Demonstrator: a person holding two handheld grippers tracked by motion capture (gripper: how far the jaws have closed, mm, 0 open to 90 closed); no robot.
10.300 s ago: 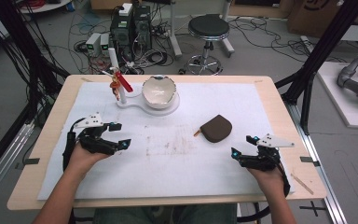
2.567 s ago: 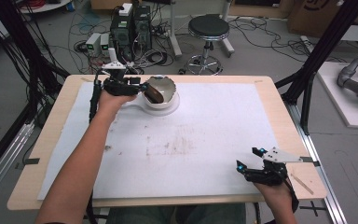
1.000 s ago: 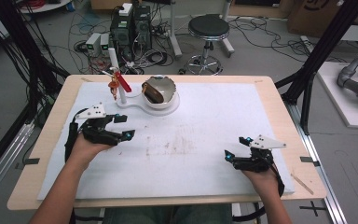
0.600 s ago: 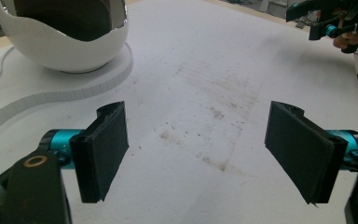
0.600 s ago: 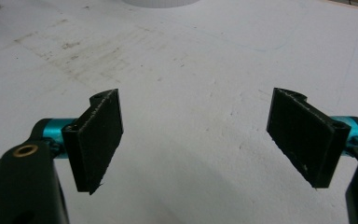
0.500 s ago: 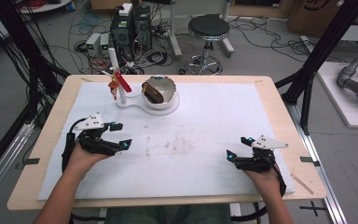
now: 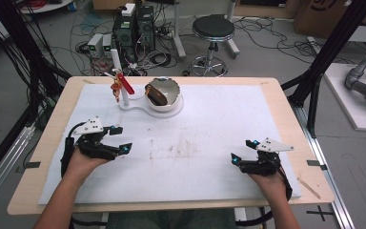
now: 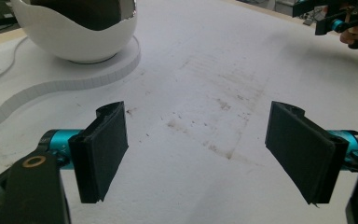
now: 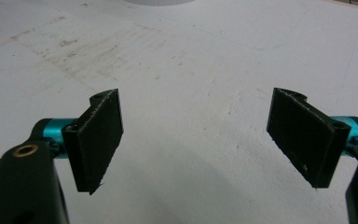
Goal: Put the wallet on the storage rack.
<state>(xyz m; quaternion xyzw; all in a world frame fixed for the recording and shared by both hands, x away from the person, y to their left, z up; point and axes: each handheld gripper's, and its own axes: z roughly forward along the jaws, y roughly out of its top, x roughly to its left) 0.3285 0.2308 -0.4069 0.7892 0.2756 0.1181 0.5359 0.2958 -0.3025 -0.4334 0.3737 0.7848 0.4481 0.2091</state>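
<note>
Left gripper (image 7: 121, 139), lower left of the high view: jaws wide, nothing between them. Right gripper (image 7: 244, 150), lower right: jaws wide, empty. Brown pouch (image 7: 155, 93) sits inside the white bowl (image 7: 170, 100), upper centre.

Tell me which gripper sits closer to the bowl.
The left gripper: it rests just below the white bowl on its stand; the right gripper sits at the table's near right.

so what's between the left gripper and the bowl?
Bare white mat, lightly stained. High view shows left gripper apart from bowl; the bowl's flat white base edges in.
</note>
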